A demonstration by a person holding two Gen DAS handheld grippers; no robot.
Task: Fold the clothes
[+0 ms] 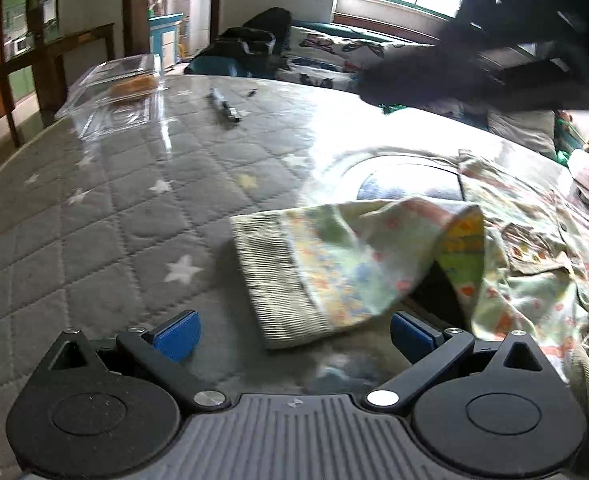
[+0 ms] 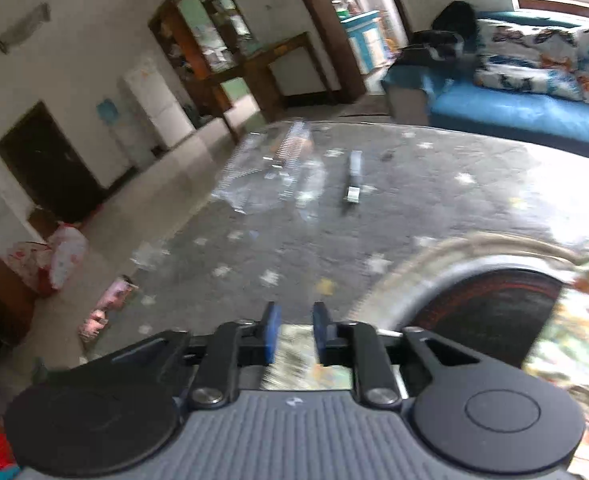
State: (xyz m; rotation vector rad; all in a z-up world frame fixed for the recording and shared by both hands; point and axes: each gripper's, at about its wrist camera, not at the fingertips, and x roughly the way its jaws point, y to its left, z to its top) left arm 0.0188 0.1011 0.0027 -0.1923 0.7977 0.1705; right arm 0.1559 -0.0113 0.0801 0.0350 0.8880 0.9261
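**Patterned garment on the quilted table, both grippers released**

The patterned garment (image 1: 514, 248) lies on the grey star-quilted table cover (image 1: 114, 208), at its right side. One sleeve (image 1: 334, 268) with a ribbed cuff is folded out toward the left, and it rests just in front of the left gripper (image 1: 292, 338). This gripper stands wide apart and holds nothing. The right gripper (image 2: 296, 334) is parted only a little, with blurred cloth under it; the pads do not press on it. A pen (image 1: 224, 106) and a clear plastic box (image 1: 122, 92) lie at the far side of the cover.

wrist views angled down, sharing quilted table (image 1: 114, 216)
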